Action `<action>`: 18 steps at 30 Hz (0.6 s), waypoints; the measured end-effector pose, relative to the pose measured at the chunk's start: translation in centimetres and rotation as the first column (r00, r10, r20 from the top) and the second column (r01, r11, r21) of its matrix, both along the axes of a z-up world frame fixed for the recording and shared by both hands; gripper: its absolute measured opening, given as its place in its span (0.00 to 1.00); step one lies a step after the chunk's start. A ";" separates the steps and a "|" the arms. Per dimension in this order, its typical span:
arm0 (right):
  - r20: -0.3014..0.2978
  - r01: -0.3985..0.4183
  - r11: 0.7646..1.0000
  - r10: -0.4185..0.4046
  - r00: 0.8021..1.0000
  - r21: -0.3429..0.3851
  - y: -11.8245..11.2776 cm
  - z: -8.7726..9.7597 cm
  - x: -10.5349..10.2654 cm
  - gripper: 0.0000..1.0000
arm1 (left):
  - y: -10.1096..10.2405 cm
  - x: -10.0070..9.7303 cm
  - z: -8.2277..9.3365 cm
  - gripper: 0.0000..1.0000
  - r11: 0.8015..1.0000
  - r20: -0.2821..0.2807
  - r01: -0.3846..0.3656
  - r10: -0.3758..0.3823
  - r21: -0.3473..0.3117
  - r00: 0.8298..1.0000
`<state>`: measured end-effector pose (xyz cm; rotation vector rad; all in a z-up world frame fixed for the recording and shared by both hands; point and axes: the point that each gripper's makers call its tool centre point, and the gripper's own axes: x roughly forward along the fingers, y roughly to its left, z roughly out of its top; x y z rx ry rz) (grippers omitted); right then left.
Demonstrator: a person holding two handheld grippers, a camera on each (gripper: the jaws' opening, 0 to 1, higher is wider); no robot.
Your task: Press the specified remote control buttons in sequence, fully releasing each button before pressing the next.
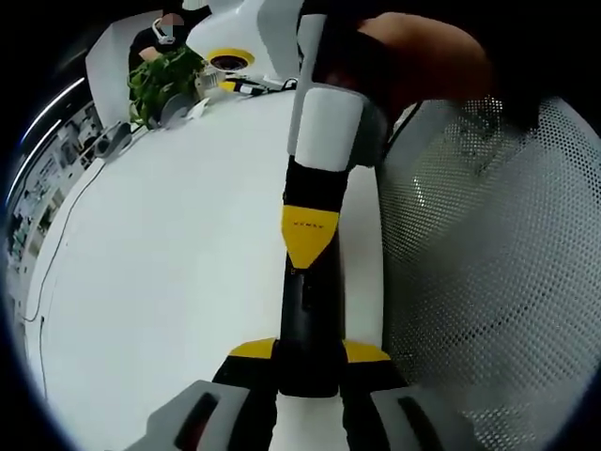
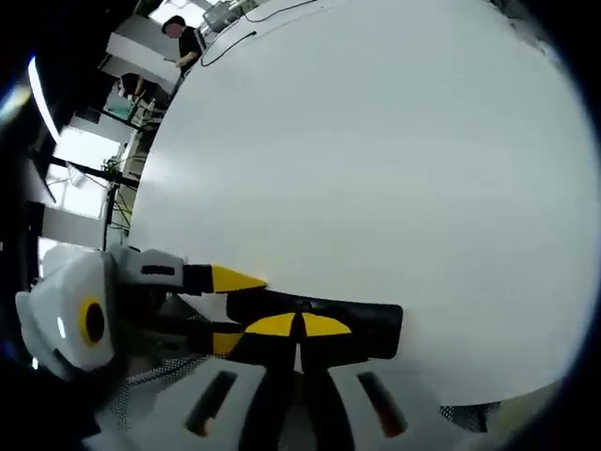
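- The left gripper (image 1: 305, 362) has its yellow-tipped jaws clamped on the near end of a long black remote control (image 1: 308, 310), which runs away from the camera over the white tabletop (image 1: 169, 282).
- In the right gripper view the right gripper (image 2: 299, 331) has its jaws drawn together, yellow tips meeting, resting on or just over the middle of the remote control (image 2: 319, 319); whether the tips are pressing a button cannot be told.
- In the left gripper view the right gripper (image 1: 310, 235) comes down from above, its yellow tip on the upper face of the remote.
- The step in hand looks like a button press. To do it well, the left jaws should hold the remote steady while the right tip goes straight down on one button, then lifts fully clear before the next.
- The buttons themselves are too dark to make out, so aim is the main risk.
- Around: a white mesh chair back (image 1: 488, 263) sits just beside the table edge, near the working arm. A green plant (image 1: 164, 80) and a cable (image 1: 56, 244) lie well apart at the far end.
- A person (image 2: 183, 38) stands beyond the far end of the tabletop (image 2: 376, 141).
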<state>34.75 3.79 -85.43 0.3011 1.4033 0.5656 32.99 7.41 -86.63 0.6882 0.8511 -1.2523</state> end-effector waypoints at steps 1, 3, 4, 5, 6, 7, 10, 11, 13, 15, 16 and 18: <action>-0.005 -0.005 1.000 0.005 1.000 0.002 0.1 -0.1 -0.1 0.00 | 0.0 0.0 0.0 0.25 1.000 0.000 -0.001 0.001 0.000 1.000; -0.012 -0.013 1.000 0.013 1.000 -0.002 0.2 -0.2 -0.4 0.00 | 0.0 0.0 0.0 0.25 1.000 0.001 0.000 0.000 0.001 1.000; -0.013 -0.018 1.000 0.018 1.000 -0.006 0.2 -0.2 -0.4 0.00 | 0.0 0.0 0.0 0.25 1.000 0.000 -0.001 0.001 0.000 1.000; -0.008 -0.022 1.000 0.022 1.000 -0.012 0.1 -0.3 -0.4 0.00 | 0.0 0.0 0.0 0.25 1.000 0.000 -0.001 0.001 0.000 1.000; -0.006 -0.024 1.000 0.024 1.000 -0.012 0.1 -0.3 -0.4 0.00 | 0.0 0.0 0.0 0.25 1.000 0.000 -0.001 0.001 0.000 1.000; -0.008 -0.026 1.000 0.026 1.000 -0.010 0.2 -0.3 -0.4 0.00 | 0.0 0.0 0.0 0.25 1.000 0.000 -0.002 0.002 0.000 1.000; -0.009 -0.031 0.999 0.031 0.999 -0.011 0.2 -0.4 -0.4 0.00 | 0.0 0.1 0.0 0.25 1.000 -0.001 -0.006 0.006 -0.001 1.000; -0.006 -0.033 0.999 0.033 0.999 -0.011 0.2 -0.3 -0.4 0.00 | 0.0 0.1 0.0 0.25 1.000 -0.004 -0.011 0.011 0.000 1.000; -0.005 -0.042 0.999 0.042 0.999 -0.018 0.1 -0.4 -0.5 0.00 | -0.1 0.1 0.0 0.25 1.000 -0.003 -0.012 0.012 0.001 1.000; 0.001 -0.060 0.998 0.060 0.998 -0.032 0.2 -0.5 -0.5 0.00 | -0.1 0.0 0.0 0.25 1.000 -0.005 -0.014 0.014 0.001 1.000; 0.013 -0.072 0.997 0.072 0.997 -0.042 0.2 -0.5 -0.5 0.00 | -0.1 0.1 0.0 0.25 1.000 -0.005 -0.014 0.014 0.001 1.000; 0.033 -0.092 0.994 0.094 0.995 -0.058 0.3 -0.5 -0.6 0.00 | -0.1 0.1 0.0 0.25 1.000 -0.005 -0.013 0.013 0.001 1.000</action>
